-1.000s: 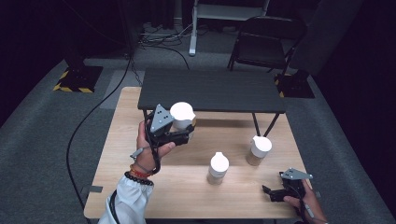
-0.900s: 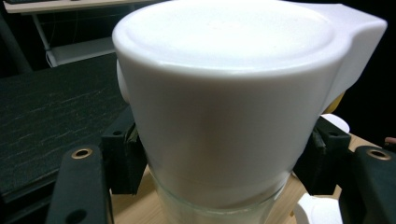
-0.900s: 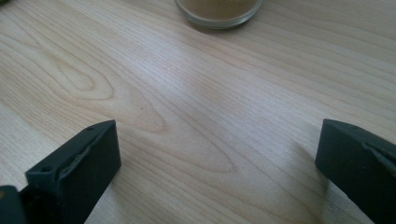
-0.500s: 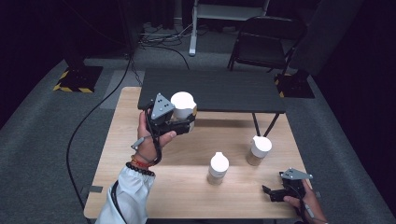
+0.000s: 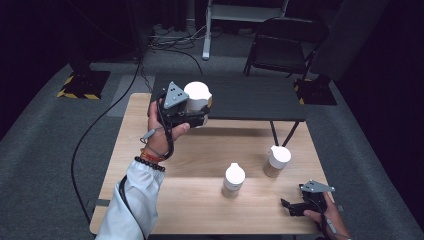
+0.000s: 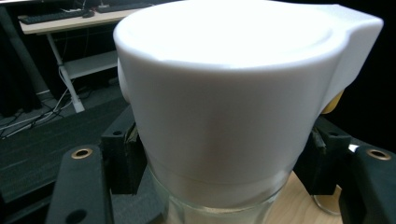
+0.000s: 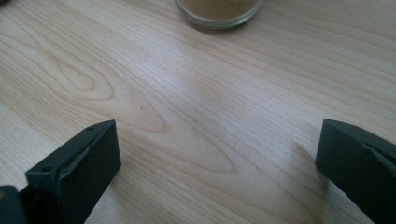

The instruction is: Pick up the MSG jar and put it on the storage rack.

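Observation:
My left gripper (image 5: 196, 116) is shut on a glass jar with a white cap (image 5: 198, 96), held in the air over the far left part of the wooden table (image 5: 165, 165). In the left gripper view the white cap (image 6: 233, 93) looms large, with the black jaws pressing on the glass just below it. Two more white-capped jars stand on the table: one (image 5: 233, 180) near the middle and one (image 5: 276, 161) to its right. My right gripper (image 5: 289, 206) rests open at the near right corner. Its jaws stand wide over bare wood, with a jar base (image 7: 218, 10) ahead of them.
A low black table (image 5: 240, 97) stands behind the wooden one, and a folding chair (image 5: 280, 45) stands farther back. A cable (image 5: 100, 125) trails over the grey carpet on the left.
My left hand has lifted the jar and carried it toward the far edge of the table. The right gripper and both standing jars have stayed put.

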The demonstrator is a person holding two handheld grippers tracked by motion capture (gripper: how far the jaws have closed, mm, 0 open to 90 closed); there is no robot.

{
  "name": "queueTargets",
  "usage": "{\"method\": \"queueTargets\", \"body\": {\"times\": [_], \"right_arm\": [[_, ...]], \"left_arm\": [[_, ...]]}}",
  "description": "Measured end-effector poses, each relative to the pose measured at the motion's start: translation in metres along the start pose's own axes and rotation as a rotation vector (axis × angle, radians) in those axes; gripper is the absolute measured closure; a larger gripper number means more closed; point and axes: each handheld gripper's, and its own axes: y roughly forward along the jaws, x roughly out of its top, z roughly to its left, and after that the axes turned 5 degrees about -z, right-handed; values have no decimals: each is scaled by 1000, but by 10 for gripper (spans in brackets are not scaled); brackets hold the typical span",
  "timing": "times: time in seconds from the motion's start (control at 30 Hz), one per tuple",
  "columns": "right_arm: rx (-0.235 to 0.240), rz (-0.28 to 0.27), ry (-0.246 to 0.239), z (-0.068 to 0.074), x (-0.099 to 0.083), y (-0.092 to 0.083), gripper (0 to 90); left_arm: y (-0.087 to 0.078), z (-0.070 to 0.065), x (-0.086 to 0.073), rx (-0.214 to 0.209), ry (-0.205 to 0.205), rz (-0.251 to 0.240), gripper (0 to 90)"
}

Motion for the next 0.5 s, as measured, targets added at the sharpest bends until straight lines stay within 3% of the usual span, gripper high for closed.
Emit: {"method": "queueTargets", "body": {"times": [0.5], "right_arm": [[0,0,0,0,0,0,0]], "left_arm": [[21,15,15,33,-16,-6,302]]}}
